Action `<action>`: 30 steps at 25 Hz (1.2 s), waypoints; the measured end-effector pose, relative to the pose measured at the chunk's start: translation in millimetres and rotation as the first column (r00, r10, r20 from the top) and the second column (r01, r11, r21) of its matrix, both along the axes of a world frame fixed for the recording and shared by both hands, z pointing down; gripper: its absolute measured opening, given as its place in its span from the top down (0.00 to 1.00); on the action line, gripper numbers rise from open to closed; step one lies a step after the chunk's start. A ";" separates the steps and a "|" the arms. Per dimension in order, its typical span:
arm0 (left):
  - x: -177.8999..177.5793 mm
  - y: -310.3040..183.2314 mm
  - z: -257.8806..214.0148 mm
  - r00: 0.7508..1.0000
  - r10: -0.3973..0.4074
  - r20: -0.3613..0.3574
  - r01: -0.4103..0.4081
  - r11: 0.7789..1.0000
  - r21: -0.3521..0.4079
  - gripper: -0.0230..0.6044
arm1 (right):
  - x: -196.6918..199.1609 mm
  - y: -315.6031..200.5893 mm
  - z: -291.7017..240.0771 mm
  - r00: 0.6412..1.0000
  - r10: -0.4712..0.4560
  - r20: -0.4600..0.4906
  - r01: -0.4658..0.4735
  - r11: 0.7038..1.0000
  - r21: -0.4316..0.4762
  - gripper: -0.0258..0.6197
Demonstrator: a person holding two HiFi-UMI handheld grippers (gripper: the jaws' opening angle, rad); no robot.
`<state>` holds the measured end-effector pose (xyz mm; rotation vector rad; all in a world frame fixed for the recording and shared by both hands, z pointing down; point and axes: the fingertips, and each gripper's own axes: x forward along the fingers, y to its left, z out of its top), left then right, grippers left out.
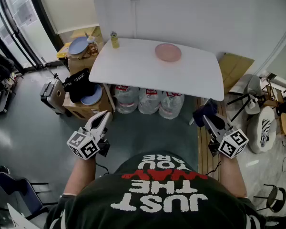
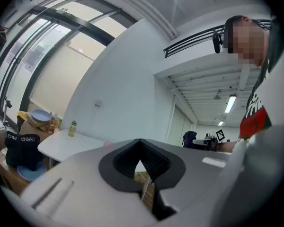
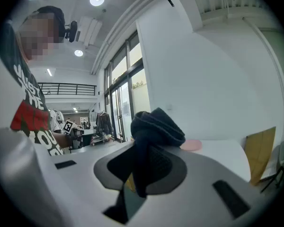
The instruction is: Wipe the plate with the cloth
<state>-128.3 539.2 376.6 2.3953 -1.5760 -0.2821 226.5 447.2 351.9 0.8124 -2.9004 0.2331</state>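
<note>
Close to a black slogan T-shirt (image 1: 157, 194), right hand-held gripper (image 1: 209, 121) clamped on a bunched dark-blue cloth (image 3: 156, 126), left hand-held gripper (image 1: 104, 116) closed empty, round pink plate (image 1: 168, 52) ahead on the white counter (image 1: 133, 68), nearer the right hand.

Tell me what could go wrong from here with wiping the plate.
1. The plate lies loose on the smooth table, and the left gripper is shut and empty, so wiping may push the plate along.
2. The right gripper pinches only part of the bunched cloth, which might slip out under pressure.
</note>
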 end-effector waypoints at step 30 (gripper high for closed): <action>-94.6 7.5 5.2 1.000 -0.007 0.016 0.007 1.000 -0.006 0.97 | -97.0 -10.0 -13.9 0.999 -0.007 0.040 0.006 1.000 0.020 0.87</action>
